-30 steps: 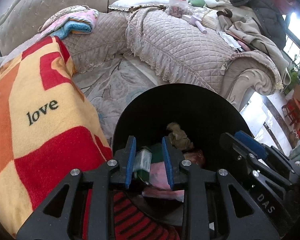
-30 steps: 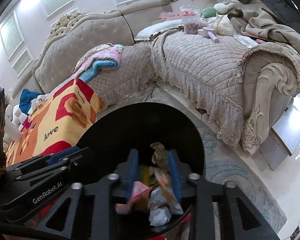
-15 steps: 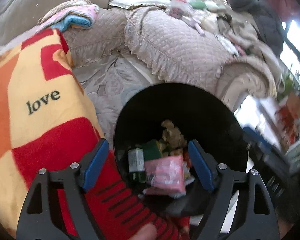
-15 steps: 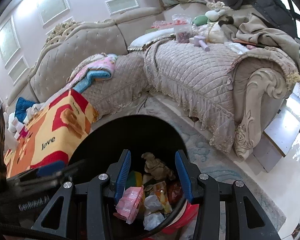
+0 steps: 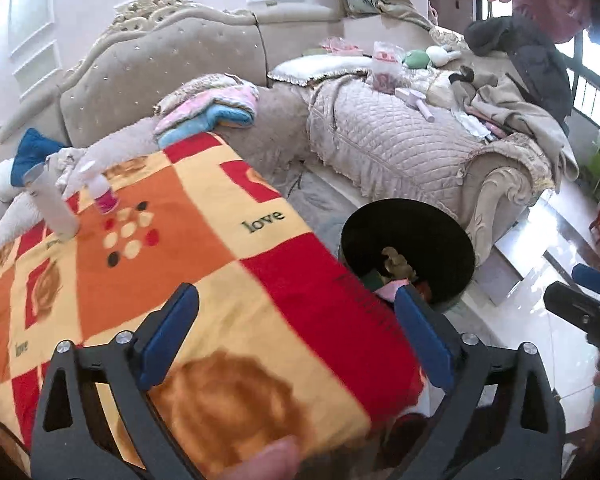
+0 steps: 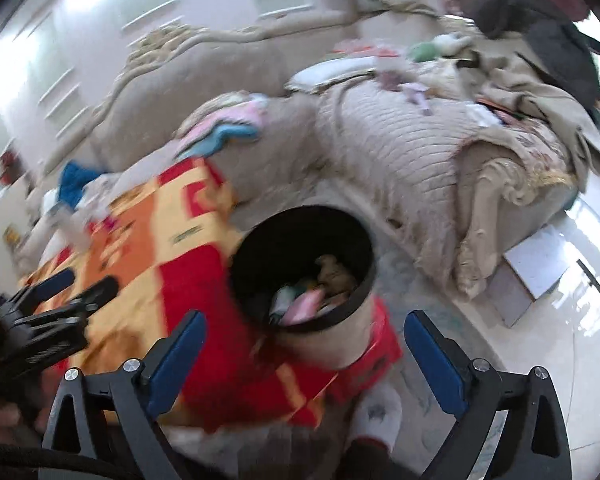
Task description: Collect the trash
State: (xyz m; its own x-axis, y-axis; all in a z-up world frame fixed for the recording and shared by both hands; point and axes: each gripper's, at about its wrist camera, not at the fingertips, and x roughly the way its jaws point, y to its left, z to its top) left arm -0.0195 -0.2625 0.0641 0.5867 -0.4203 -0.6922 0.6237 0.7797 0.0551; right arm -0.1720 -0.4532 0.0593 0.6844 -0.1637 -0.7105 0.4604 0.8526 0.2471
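Observation:
A round black-lined trash bin [image 5: 406, 240] stands on the floor beside the blanket-covered table; it also shows in the right wrist view [image 6: 300, 268]. Several wrappers lie inside it, among them a pink packet [image 6: 304, 304] and a brown crumpled piece [image 5: 396, 262]. My left gripper [image 5: 296, 332] is open and empty above the red, orange and yellow "love" blanket [image 5: 180, 260]. My right gripper [image 6: 304, 356] is open and empty, raised above and in front of the bin. The right wrist view is blurred.
A clear plastic cup [image 5: 52, 204] and a small pink-based bottle [image 5: 100, 192] stand at the blanket's far left. A beige sofa [image 5: 400, 140] piled with clothes and cushions lies behind. A white-socked foot [image 6: 376, 412] is below the bin. White tiled floor [image 5: 540, 240] lies right.
Both grippers opened, let their trash fall into the bin, then pulled up and back. The left view swung left over the blanket.

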